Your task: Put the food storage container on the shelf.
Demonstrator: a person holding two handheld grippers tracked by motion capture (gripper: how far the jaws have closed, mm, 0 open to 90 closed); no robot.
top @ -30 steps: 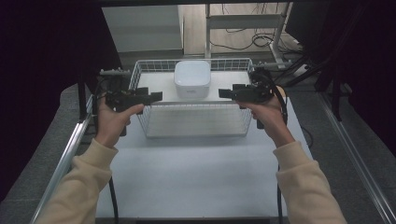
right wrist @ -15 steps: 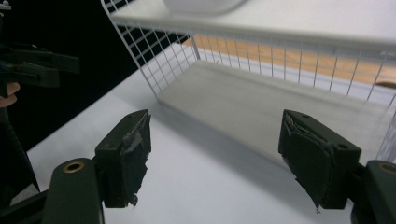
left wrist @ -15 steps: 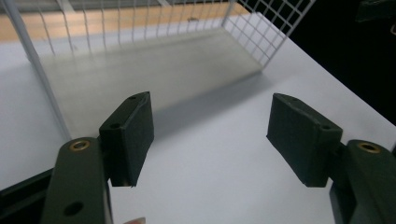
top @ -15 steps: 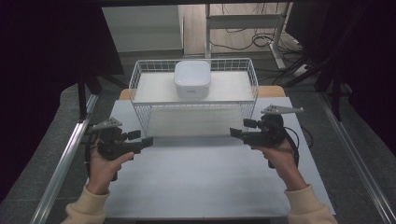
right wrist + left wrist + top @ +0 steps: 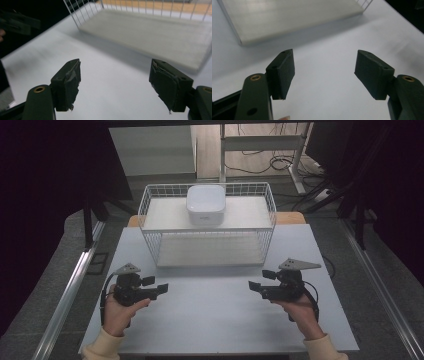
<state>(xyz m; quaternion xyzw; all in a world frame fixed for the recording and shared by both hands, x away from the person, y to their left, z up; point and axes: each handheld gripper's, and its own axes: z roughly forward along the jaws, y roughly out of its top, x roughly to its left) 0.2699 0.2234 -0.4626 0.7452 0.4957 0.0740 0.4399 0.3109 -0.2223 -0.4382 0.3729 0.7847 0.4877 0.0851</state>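
A white wire basket [image 5: 150,200] stands at the back of the white table [image 5: 215,320]. A white square box [image 5: 205,204] rests on top of it at the middle. My left gripper [image 5: 161,289] hovers low over the table's front left, jaws open and pointing right, nothing between them [image 5: 324,72]. My right gripper [image 5: 254,287] hovers at the front right, pointing left, also open and empty [image 5: 115,82]. The basket's lower shelf [image 5: 160,32] lies ahead in the right gripper view, and its near edge [image 5: 287,17] shows in the left gripper view.
Metal rails [image 5: 65,295] run along both sides of the table. Cables [image 5: 265,162] lie on the floor behind the basket. The other gripper [image 5: 17,23] shows at the left edge of the right gripper view.
Both hands have pulled back from the basket's sides toward the front of the table and lowered; the grippers now face each other over the open table.
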